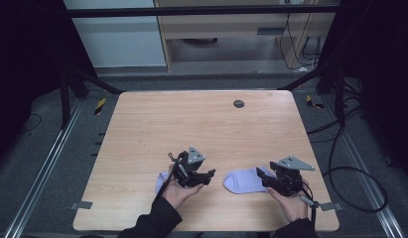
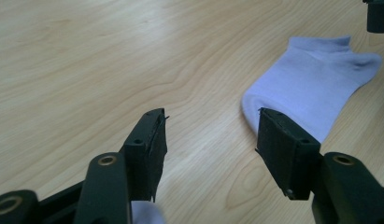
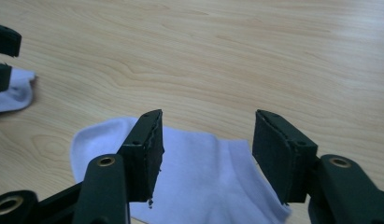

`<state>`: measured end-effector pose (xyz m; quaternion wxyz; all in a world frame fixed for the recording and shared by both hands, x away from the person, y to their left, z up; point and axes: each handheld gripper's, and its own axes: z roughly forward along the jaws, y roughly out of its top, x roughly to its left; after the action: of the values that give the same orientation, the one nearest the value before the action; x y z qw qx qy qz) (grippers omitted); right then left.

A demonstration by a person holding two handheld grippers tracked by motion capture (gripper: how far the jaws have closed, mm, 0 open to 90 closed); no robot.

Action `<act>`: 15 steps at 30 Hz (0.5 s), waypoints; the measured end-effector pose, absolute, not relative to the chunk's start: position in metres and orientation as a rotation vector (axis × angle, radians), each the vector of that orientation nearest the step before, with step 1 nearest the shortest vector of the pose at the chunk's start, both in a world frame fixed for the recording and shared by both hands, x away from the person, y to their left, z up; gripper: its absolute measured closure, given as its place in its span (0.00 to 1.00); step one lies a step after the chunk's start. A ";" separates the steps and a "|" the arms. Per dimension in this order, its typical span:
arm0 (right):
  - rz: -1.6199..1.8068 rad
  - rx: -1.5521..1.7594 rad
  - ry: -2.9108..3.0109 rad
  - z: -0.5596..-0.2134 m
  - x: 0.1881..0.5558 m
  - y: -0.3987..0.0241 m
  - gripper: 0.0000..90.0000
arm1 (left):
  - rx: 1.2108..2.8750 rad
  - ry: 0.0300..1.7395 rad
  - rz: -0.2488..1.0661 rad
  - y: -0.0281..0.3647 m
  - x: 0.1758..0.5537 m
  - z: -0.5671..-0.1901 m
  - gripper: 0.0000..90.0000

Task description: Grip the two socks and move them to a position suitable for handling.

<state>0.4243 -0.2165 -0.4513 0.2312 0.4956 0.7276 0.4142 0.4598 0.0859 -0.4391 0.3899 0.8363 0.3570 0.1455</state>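
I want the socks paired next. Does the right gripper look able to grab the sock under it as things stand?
Probably yes. The right gripper stands open just above the sock, which lies flat on the table with nothing between or over it.

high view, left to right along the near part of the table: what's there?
left sock → left gripper, jaws open → right sock → right gripper, jaws open over that sock's end.
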 end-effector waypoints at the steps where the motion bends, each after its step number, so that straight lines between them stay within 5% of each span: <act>1: 1.145 1.355 2.006 -0.450 0.425 -0.215 0.47 | 2.119 0.909 0.386 0.097 0.459 -0.434 0.45; 15: 1.187 1.259 2.112 -0.440 0.438 -0.167 0.45 | 1.994 1.065 0.489 0.191 0.456 -0.418 0.37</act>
<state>0.4375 -0.1671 -0.4395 0.2043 0.4512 0.7572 0.4258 0.4565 0.1910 -0.4184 0.4028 0.7891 0.4215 0.1935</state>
